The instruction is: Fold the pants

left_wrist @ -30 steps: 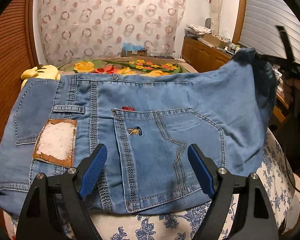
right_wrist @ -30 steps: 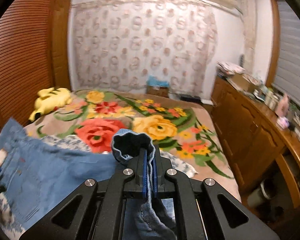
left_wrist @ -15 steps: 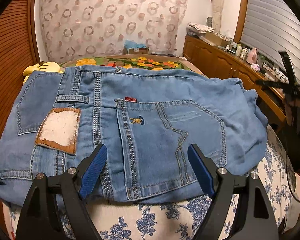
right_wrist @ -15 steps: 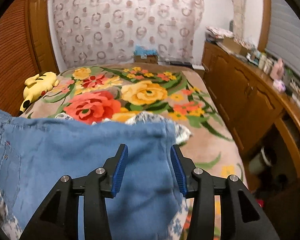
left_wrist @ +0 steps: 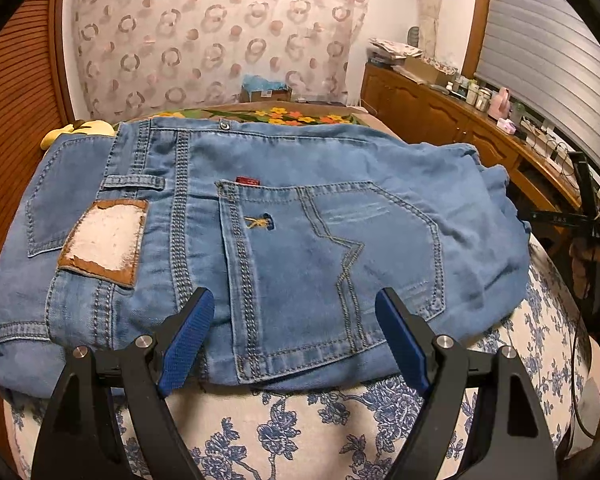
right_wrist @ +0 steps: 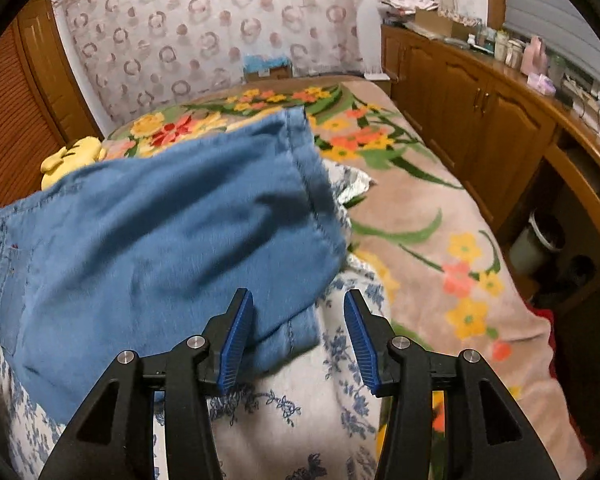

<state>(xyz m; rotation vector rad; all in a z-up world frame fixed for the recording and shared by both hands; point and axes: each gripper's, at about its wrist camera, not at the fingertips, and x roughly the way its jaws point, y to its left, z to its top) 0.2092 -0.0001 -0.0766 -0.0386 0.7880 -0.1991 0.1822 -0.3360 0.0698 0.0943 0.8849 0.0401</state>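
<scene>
Light blue jeans (left_wrist: 292, 216) lie folded on a white cushion with blue flowers (left_wrist: 300, 432), back pockets and a worn leather patch (left_wrist: 104, 240) facing up. My left gripper (left_wrist: 296, 340) hovers open at the jeans' near edge, with nothing between its blue pads. In the right wrist view the folded leg end (right_wrist: 172, 240) lies flat with its hem to the right. My right gripper (right_wrist: 298, 342) is open just above the near right corner and grips nothing. The right gripper's frame (left_wrist: 588, 216) and the hand holding it show at the right edge of the left wrist view.
A floral blanket (right_wrist: 428, 216) covers the bed beyond the cushion. A yellow plush toy (right_wrist: 74, 156) lies at the far left. Wooden cabinets (right_wrist: 480, 112) with bottles on top run along the right. A blue-topped box (right_wrist: 266, 68) sits at the patterned curtain.
My right gripper let go of the jeans' leg end, which dropped flat onto the folded pile, and then sank toward the near right corner. The left gripper stayed put and open.
</scene>
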